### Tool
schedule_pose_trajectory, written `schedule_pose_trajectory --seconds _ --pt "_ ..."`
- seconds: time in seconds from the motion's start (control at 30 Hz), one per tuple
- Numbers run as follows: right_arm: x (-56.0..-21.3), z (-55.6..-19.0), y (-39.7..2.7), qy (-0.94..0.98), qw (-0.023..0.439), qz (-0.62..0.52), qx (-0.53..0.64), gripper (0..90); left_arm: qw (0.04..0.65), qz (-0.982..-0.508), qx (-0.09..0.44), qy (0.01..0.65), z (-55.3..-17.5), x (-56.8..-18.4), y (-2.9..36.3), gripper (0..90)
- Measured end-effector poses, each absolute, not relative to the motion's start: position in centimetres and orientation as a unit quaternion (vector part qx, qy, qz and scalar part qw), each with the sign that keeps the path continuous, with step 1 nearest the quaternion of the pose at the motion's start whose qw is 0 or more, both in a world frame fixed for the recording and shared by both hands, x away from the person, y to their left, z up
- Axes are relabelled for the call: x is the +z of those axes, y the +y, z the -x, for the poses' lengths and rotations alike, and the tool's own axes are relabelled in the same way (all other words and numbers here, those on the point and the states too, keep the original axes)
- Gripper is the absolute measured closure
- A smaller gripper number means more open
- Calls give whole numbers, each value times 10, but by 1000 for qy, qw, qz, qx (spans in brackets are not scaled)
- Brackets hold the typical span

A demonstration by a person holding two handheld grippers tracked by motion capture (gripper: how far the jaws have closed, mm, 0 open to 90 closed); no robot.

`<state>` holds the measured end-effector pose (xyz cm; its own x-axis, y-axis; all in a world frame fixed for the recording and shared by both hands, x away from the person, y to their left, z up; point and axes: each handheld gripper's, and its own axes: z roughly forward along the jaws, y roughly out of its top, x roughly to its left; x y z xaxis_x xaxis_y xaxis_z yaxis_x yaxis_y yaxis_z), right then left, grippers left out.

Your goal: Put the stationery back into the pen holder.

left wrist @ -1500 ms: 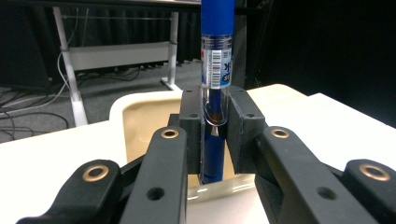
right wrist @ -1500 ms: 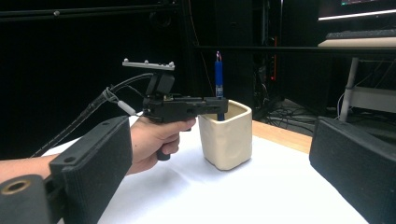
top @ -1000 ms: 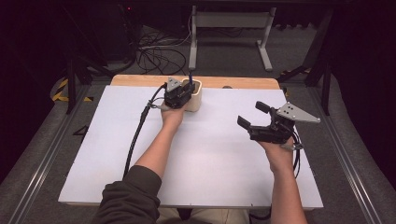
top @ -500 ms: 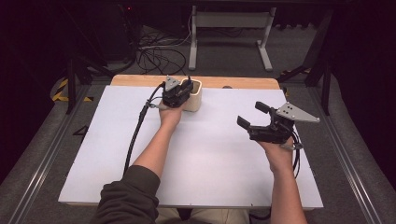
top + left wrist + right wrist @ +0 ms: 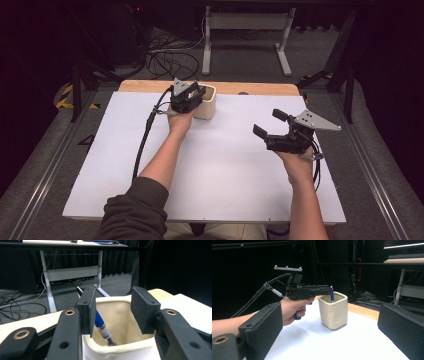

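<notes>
Item: pen [image 5: 102, 326], blue barrel with a clear section and a dark cap end. It stands tilted inside the cup [image 5: 117, 315], tip down on the cup floor, upper end leaning on the rim just behind the near-side finger of the left gripper [image 5: 113, 312].

Handling, as judged: light, stiff, smooth and likely slippery; not fragile. Best taken on the upper barrel above the rim, across its width.

Container: cream ceramic cup, squarish, glossy; probably heavy enough to stay put, breakable if knocked. It stands directly below and between the left fingers.

Left fingers [image 5: 87, 310]: have just been opening, now partly apart over the cup mouth; the pen lies beside one pad, not pressed by either.

Right gripper [image 5: 272, 125]: fingers wide apart, holding nothing, well apart from the cup over the white worktop [image 5: 225, 165].
</notes>
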<state>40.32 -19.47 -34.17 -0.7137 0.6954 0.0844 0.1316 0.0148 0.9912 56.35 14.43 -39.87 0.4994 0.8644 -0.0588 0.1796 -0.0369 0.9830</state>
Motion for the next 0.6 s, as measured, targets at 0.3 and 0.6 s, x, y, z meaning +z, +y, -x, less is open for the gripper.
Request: schedule_pose_trajectory --seconds 0.3,0.6 --pt "-342 -404 -193 679 224 -304 630 68 568 -657 308 389 -557 -391 146 430" --pt "-343 -405 -194 680 225 -305 628 68 568 -666 298 381 -548 -382 149 298"
